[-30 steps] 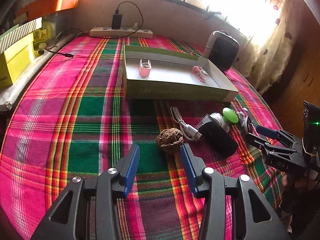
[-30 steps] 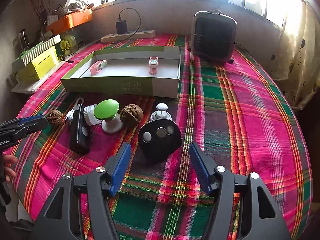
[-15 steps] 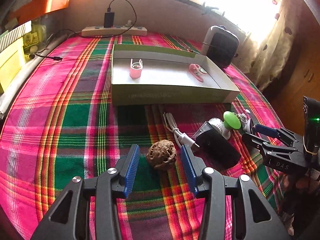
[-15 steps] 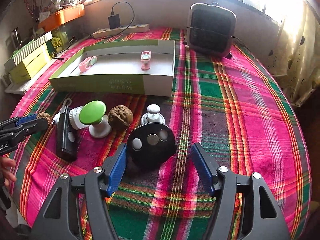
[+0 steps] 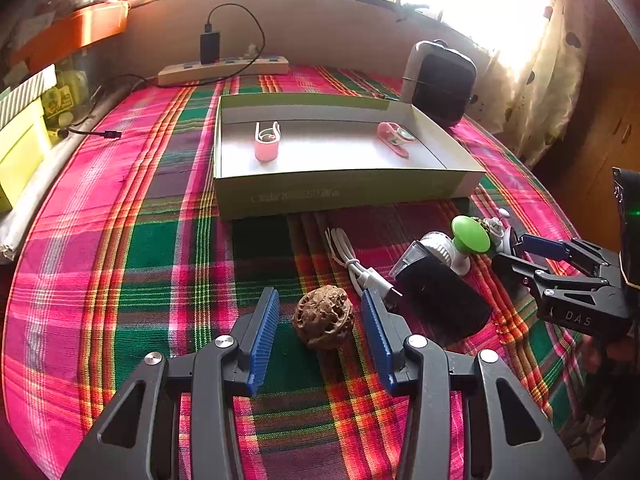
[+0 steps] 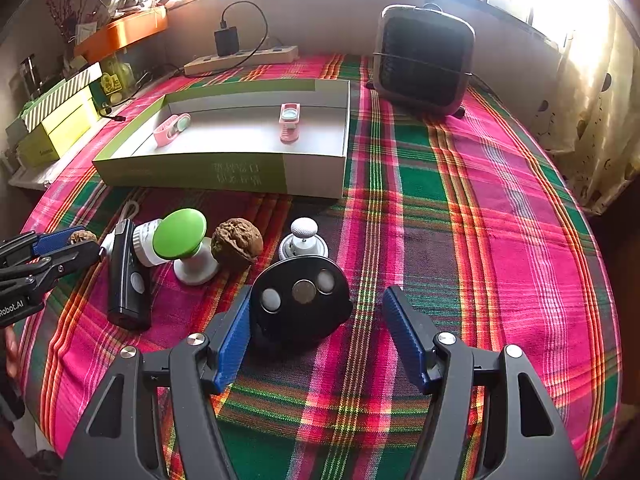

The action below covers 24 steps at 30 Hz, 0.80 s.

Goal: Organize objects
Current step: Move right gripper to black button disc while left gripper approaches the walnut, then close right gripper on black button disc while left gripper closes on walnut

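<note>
A wrinkled brown walnut [image 5: 323, 322] lies on the plaid cloth between the blue pads of my left gripper [image 5: 319, 296]. Its jaws are closing, with gaps still showing on both sides of the nut. My right gripper [image 6: 318, 294] is open around a black round device [image 6: 304, 300] with three discs on its face; the left pad sits close beside it and the right pad stands well apart. A second walnut [image 6: 237, 243], a green-capped white piece [image 6: 180, 234], a black handheld unit [image 6: 128, 276] and a white knob [image 6: 303, 236] lie in front of the open green box [image 5: 344, 192].
Two pink items [image 5: 266, 142] [image 5: 394, 136] rest inside the box. A white cable [image 5: 352, 264] lies beside the left gripper. A small heater [image 6: 424, 66] and a power strip [image 6: 244, 58] stand at the back. Yellow boxes [image 6: 60, 120] line the left edge.
The left gripper has moved forward so the walnut now sits between its pads. The right gripper has come closer to the black round device, now between its fingers.
</note>
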Available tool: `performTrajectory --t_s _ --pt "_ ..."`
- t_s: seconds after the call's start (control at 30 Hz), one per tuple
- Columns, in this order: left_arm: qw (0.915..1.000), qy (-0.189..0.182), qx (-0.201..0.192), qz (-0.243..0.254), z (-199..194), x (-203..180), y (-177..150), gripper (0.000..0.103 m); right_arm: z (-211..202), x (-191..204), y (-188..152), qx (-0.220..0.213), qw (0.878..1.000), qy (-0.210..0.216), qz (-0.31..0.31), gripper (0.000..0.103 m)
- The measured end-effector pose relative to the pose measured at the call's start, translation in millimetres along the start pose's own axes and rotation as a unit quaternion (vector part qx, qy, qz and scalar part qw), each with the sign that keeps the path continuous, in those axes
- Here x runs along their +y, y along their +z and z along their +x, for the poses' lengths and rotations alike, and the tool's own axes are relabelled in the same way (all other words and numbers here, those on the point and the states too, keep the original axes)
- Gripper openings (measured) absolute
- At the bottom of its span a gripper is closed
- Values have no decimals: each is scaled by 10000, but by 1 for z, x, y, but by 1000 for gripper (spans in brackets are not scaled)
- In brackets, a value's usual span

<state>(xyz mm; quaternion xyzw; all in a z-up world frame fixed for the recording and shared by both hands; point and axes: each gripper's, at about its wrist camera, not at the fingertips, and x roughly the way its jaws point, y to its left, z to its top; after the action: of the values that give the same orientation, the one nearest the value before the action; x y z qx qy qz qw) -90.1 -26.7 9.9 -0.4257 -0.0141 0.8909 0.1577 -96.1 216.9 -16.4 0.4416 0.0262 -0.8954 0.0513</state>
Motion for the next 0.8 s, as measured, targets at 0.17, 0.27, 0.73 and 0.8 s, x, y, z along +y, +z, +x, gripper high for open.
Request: performTrajectory --t_s 0.17,0.27,0.73,0.8 --pt "10000 12 16 -31 -1 3 0 29 -1 0 0 -35 10000 20 13 53" --pt "10000 17 8 -32 -1 2 -1 29 -3 0 -1 -46 10000 26 12 46" --pt "10000 -38 -1 -61 -3 2 -1 29 -5 -1 -3 -70 9999 55 48 45" --pt "9999 -104 3 -80 -3 3 -1 29 -5 -1 -3 -65 9999 71 60 45"
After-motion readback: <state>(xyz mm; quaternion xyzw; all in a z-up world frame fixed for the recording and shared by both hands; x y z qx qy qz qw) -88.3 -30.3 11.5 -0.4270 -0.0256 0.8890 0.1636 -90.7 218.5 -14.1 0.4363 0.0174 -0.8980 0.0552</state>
